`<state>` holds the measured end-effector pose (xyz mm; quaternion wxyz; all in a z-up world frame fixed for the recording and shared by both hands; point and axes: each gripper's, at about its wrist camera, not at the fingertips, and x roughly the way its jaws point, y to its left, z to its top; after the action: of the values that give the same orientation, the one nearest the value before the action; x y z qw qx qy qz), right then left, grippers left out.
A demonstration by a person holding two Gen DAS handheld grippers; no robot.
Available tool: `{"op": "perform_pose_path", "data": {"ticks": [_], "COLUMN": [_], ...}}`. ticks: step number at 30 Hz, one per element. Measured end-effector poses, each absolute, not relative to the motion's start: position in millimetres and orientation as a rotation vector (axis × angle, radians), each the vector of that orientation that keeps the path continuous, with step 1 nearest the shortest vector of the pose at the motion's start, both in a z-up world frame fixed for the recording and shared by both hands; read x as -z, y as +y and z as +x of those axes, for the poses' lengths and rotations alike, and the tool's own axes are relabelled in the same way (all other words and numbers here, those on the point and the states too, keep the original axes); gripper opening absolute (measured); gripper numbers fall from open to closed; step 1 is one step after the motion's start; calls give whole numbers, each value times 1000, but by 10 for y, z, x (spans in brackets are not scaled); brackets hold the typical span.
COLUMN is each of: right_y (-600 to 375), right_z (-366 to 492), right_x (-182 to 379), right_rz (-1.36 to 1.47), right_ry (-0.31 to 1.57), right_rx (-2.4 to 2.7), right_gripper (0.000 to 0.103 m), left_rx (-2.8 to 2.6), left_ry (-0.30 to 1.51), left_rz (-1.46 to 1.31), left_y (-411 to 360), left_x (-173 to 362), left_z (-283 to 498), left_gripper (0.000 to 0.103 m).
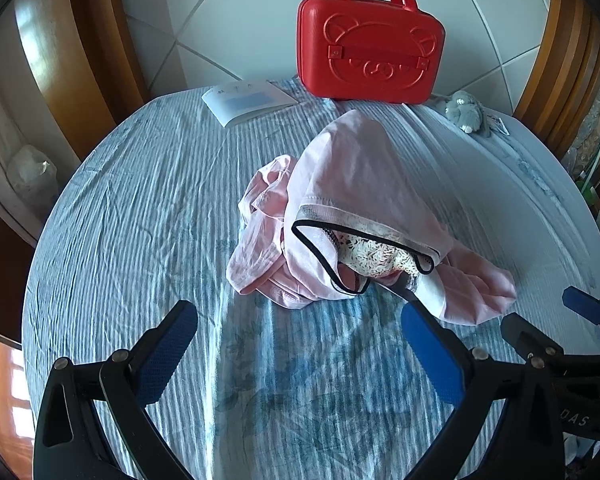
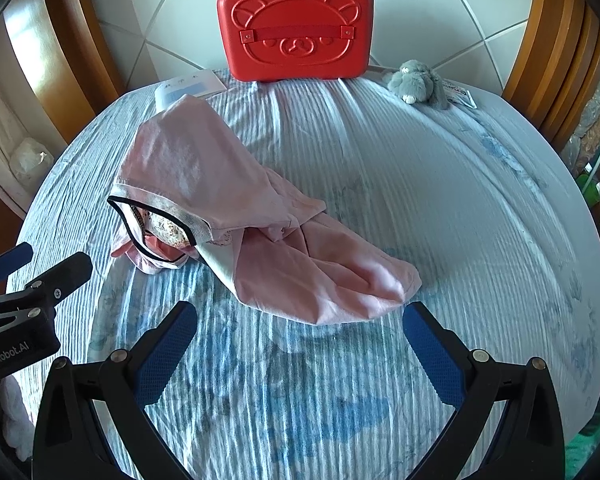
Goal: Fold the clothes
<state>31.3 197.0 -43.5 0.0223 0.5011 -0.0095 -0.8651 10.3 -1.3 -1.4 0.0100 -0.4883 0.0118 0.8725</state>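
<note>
I hold the left gripper (image 1: pixel 299 322) and right gripper (image 2: pixel 299 322) low over the bed (image 2: pixel 480 200), fingers spread wide, gripping nothing. The crumpled pink garment (image 2: pixel 204 172) lies just ahead, on the near side of the red case (image 2: pixel 296 28). The left gripper body reads "GenRobot.AI".

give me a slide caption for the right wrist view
Open right tongs hover short of a crumpled pink garment on a striped bedsheet, red case behind.
</note>
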Motion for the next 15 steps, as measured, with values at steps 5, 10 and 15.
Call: {"op": "perform_pose_path", "data": {"ticks": [5,10,15], "right_y": [1966,1976,1997], "right_z": [298,268,220], "right_x": [447,476,497], "right_rz": [1557,1571,1578], "right_ry": [-32,-34,-28], "right_rx": [2675,2665,2654], "right_gripper": [103,103,103], "left_rx": [-2717,-2708,-2707], "left_ry": [42,23,35], "left_rz": [-1534,-1556,-1549], "left_y": [-3,-32,-63], "left_x": [42,87,134], "left_z": [80,35,-35], "left_gripper": [102,102,102]}}
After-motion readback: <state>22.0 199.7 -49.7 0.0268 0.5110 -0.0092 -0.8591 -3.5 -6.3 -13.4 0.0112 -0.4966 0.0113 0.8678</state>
